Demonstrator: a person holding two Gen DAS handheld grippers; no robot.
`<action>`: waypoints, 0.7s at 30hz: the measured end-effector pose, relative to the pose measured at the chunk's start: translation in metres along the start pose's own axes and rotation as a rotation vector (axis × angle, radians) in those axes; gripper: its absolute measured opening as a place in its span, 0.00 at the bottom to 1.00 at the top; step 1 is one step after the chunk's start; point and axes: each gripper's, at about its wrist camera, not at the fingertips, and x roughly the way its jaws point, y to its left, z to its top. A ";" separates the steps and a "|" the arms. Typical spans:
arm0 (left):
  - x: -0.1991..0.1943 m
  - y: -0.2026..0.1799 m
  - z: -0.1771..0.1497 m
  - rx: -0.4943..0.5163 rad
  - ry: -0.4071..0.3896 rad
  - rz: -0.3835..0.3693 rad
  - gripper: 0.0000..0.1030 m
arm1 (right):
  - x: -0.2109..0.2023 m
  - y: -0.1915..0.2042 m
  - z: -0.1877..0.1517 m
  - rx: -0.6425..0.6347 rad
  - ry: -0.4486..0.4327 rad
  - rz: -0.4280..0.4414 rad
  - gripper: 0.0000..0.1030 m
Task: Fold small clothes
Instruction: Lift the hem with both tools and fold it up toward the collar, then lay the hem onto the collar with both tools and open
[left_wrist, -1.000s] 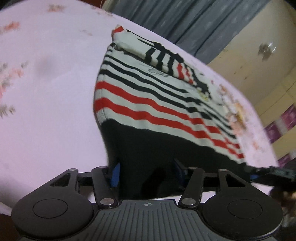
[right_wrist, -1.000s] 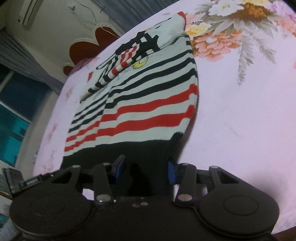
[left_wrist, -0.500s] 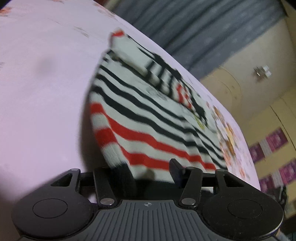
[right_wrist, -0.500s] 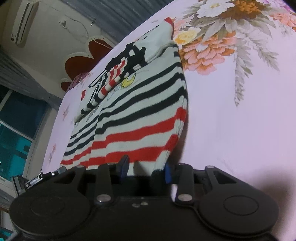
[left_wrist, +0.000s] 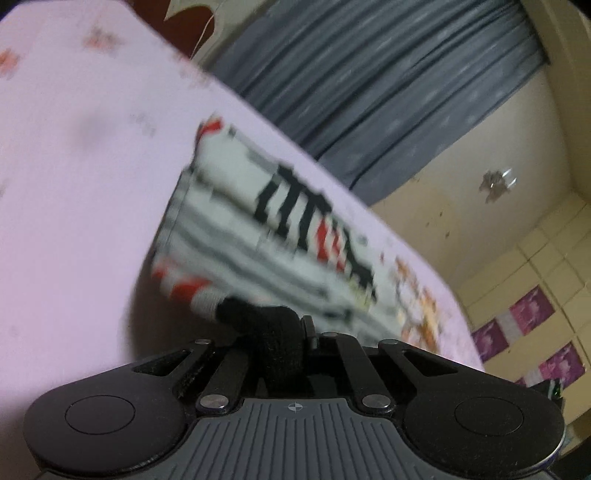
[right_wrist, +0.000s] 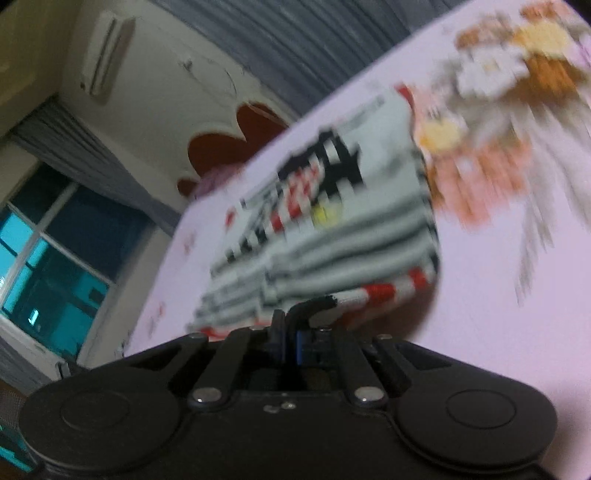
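A small striped sweater (left_wrist: 280, 240), white with black and red stripes and a black hem, lies on the pink bed sheet (left_wrist: 74, 192). Its sleeves are folded over the chest. My left gripper (left_wrist: 273, 336) is shut on the black hem at the sweater's left corner. My right gripper (right_wrist: 295, 332) is shut on the black hem at the right corner of the sweater (right_wrist: 332, 229). Both hold the hem raised over the sweater's body. Both views are blurred by motion.
The sheet has a large flower print (right_wrist: 498, 122) to the right of the sweater. Grey curtains (left_wrist: 369, 81) and a cream wall stand beyond the bed. A window (right_wrist: 48, 258) and an air conditioner (right_wrist: 107, 51) are off to the left.
Both grippers have lifted the black hem and carried it forward towards the collar. The lower striped part has doubled over, so less of it shows.
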 end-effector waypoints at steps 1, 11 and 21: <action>0.007 -0.002 0.014 -0.001 -0.011 0.002 0.03 | 0.004 0.002 0.014 0.002 -0.025 0.001 0.05; 0.154 -0.007 0.155 -0.048 0.047 0.042 0.03 | 0.097 -0.009 0.158 0.122 -0.115 -0.060 0.05; 0.253 0.025 0.205 -0.065 0.098 0.049 0.39 | 0.190 -0.087 0.216 0.385 -0.155 -0.091 0.59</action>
